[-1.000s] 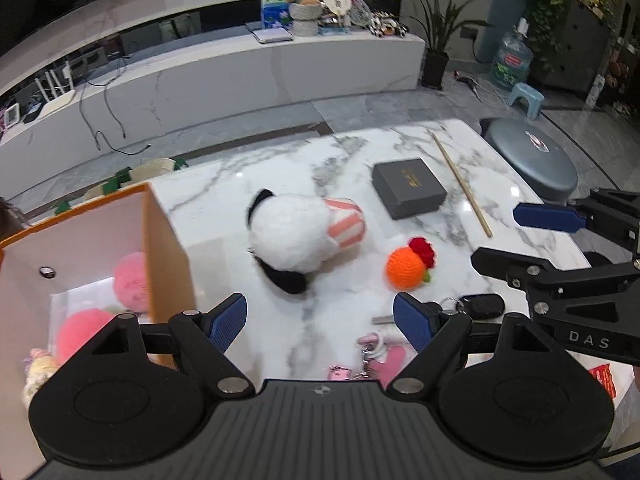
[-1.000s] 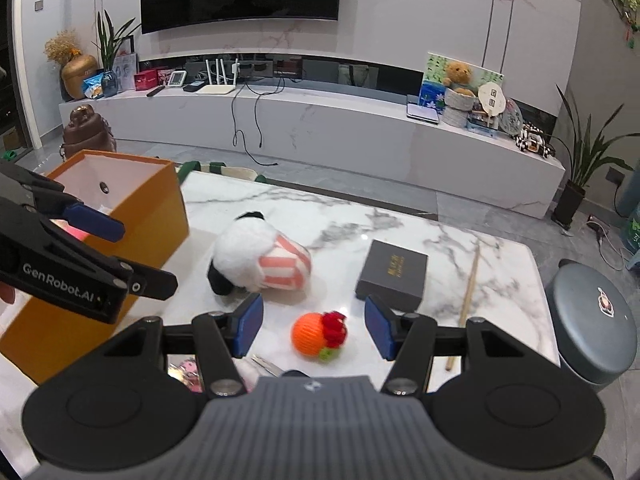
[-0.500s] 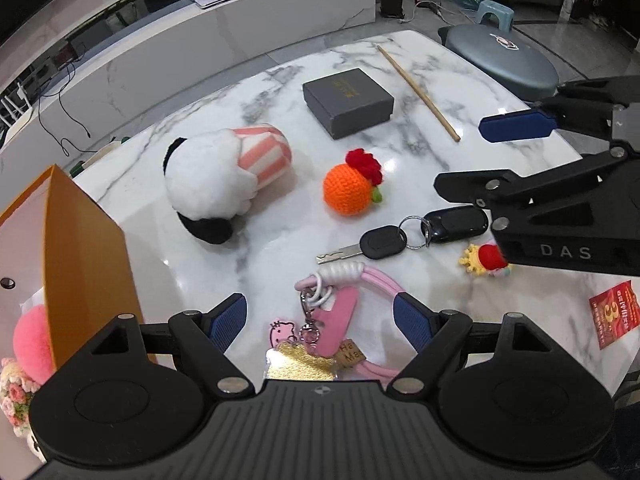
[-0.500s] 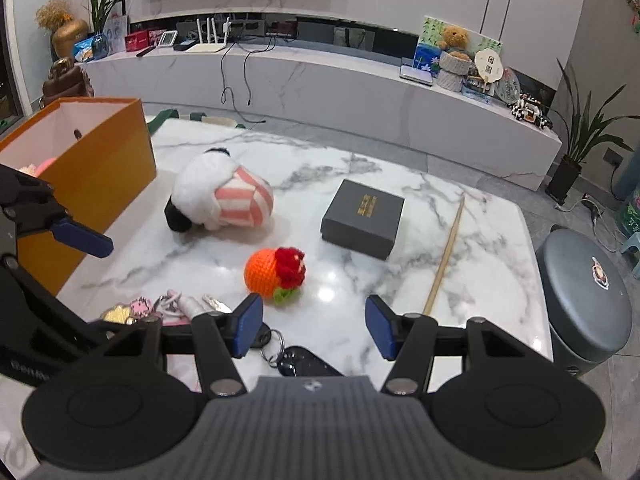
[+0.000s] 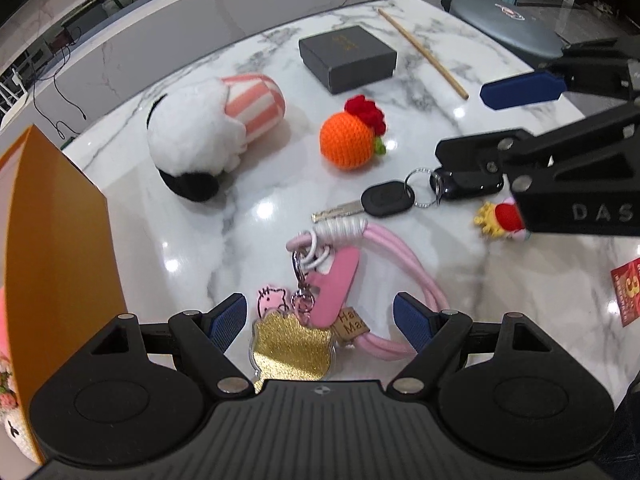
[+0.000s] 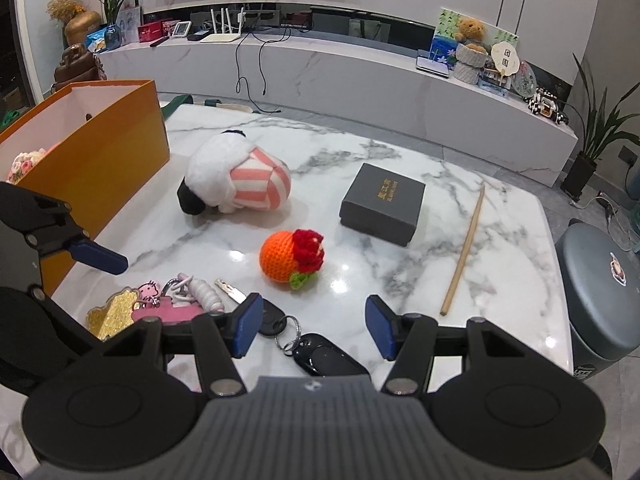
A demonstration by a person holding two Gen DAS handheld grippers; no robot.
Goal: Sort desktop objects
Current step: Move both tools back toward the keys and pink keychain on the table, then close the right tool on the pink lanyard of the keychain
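Observation:
A pink keychain bunch (image 5: 332, 288) with a gold charm (image 5: 292, 344) lies on the marble table between the wide-apart pads of my left gripper (image 5: 320, 320), which is open and points steeply down. A black key (image 5: 386, 198) on a ring joins a car fob (image 6: 320, 354). My right gripper (image 6: 314, 328) hangs open just above that fob, with nothing pressed. Farther back are a crochet orange (image 6: 288, 256), a panda plush (image 6: 236, 176), a dark grey box (image 6: 382, 204) and a wooden stick (image 6: 464, 252).
An orange box (image 6: 92, 148) with soft toys inside stands at the table's left edge. A small crown toy (image 5: 496, 220) and a red packet (image 5: 628, 288) lie at the near right. A grey round stool (image 6: 600, 280) stands beyond the right edge.
My left gripper has swung away from the orange box and dropped over the pink keychain bunch. The right gripper sank toward the keys. Both stayed open.

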